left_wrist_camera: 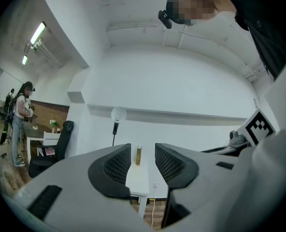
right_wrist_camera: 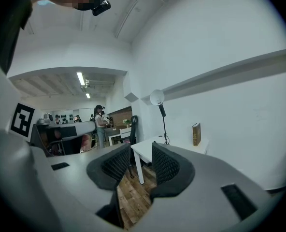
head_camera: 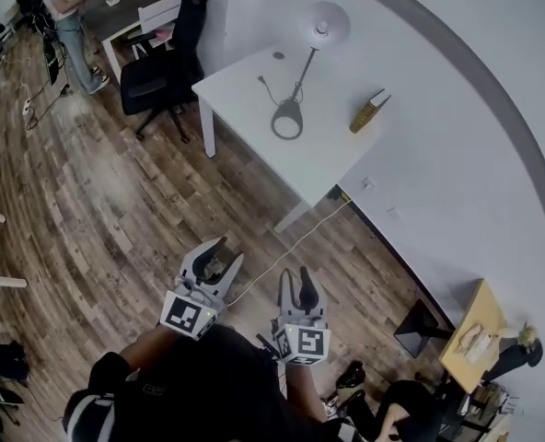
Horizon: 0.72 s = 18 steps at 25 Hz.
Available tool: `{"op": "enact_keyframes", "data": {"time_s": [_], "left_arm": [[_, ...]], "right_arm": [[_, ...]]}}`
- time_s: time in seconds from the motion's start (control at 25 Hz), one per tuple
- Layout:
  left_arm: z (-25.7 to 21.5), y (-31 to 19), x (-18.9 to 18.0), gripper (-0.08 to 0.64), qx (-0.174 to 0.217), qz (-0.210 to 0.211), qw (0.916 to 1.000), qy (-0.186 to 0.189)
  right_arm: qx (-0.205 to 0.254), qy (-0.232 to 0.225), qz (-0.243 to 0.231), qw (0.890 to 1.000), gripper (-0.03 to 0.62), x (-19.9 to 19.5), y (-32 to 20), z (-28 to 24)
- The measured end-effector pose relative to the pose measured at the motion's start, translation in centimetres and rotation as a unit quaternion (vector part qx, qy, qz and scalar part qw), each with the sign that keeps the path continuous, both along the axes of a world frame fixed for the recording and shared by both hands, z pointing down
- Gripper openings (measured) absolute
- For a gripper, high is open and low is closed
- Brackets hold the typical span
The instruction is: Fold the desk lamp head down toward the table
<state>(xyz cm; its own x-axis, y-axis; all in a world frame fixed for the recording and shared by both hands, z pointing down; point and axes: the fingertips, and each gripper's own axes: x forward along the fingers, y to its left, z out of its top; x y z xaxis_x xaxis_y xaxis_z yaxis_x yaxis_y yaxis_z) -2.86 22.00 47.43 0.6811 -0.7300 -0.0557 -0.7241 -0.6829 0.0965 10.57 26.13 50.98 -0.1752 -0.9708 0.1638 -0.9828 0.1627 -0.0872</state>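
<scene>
The desk lamp stands on a white table (head_camera: 245,95) by the wall, its round white head (head_camera: 323,24) raised on a thin stem above a ring-shaped base (head_camera: 288,118). Both grippers hover over the wood floor well short of the table, and both point toward it. My left gripper (head_camera: 223,252) is open with nothing between its jaws. The right gripper (head_camera: 295,278) is open and empty too. In the left gripper view the lamp head (left_wrist_camera: 118,114) shows above the left jaw. In the right gripper view the lamp head (right_wrist_camera: 156,97) rises beyond the table (right_wrist_camera: 150,148).
A brown book (head_camera: 369,110) stands on the table's right part. A black office chair (head_camera: 167,63) sits left of the table. A white cord (head_camera: 291,245) runs across the floor to the wall. A person (head_camera: 65,17) stands far back left. A small wooden table (head_camera: 475,339) is at lower right.
</scene>
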Motion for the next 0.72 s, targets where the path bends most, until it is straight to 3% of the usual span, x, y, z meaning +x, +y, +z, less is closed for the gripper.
{"op": "enact_keyframes", "data": {"time_s": [0.52, 0.72], "left_arm": [[-1.6, -14.7, 0.6, 0.161, 0.002, 0.024, 0.9993, 0.027], [-0.8, -19.2, -0.8, 0.161, 0.003, 0.024, 0.9992, 0.031]], "right_arm": [[0.007, 0.002, 0.02, 1.0, 0.155, -0.2, -14.8, -1.5], [0.008, 0.003, 0.02, 1.0, 0.155, -1.4, -19.3, -0.7]]}}
